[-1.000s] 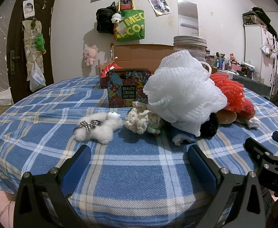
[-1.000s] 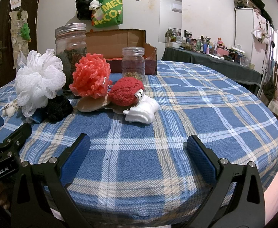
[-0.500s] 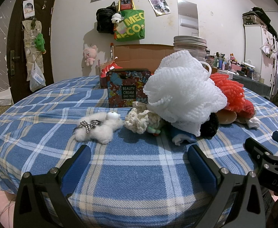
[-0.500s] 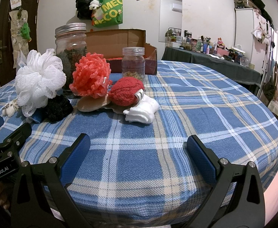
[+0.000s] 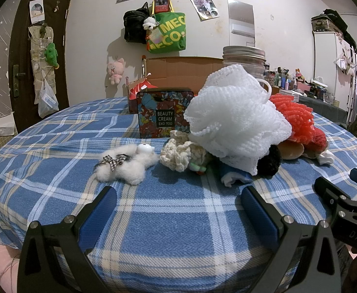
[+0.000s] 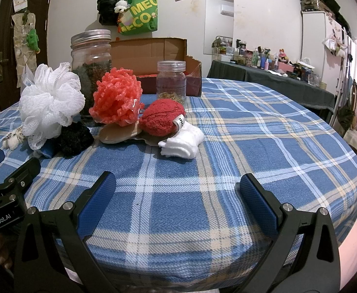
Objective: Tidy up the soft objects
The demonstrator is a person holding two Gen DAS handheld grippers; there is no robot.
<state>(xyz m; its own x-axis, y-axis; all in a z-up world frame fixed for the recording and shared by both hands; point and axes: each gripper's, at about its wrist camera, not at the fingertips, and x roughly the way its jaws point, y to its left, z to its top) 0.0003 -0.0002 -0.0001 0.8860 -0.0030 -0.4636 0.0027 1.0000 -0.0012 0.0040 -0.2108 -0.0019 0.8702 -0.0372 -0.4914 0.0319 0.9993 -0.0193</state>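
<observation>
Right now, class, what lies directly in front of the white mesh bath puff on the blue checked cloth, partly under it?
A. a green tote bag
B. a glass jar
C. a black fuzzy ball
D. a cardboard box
C: in the right wrist view the black fuzzy ball sits on the cloth just below and in front of the white mesh bath puff, touching it.

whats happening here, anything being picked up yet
Not yet. A person holds a hand-held gripper in each hand, and both the left hand-held gripper and the right hand-held gripper hover open and empty above the plaid tablecloth. The soft things, among them the white bath pouf, the red knit ball and the fluffy white toy, lie untouched.
</observation>
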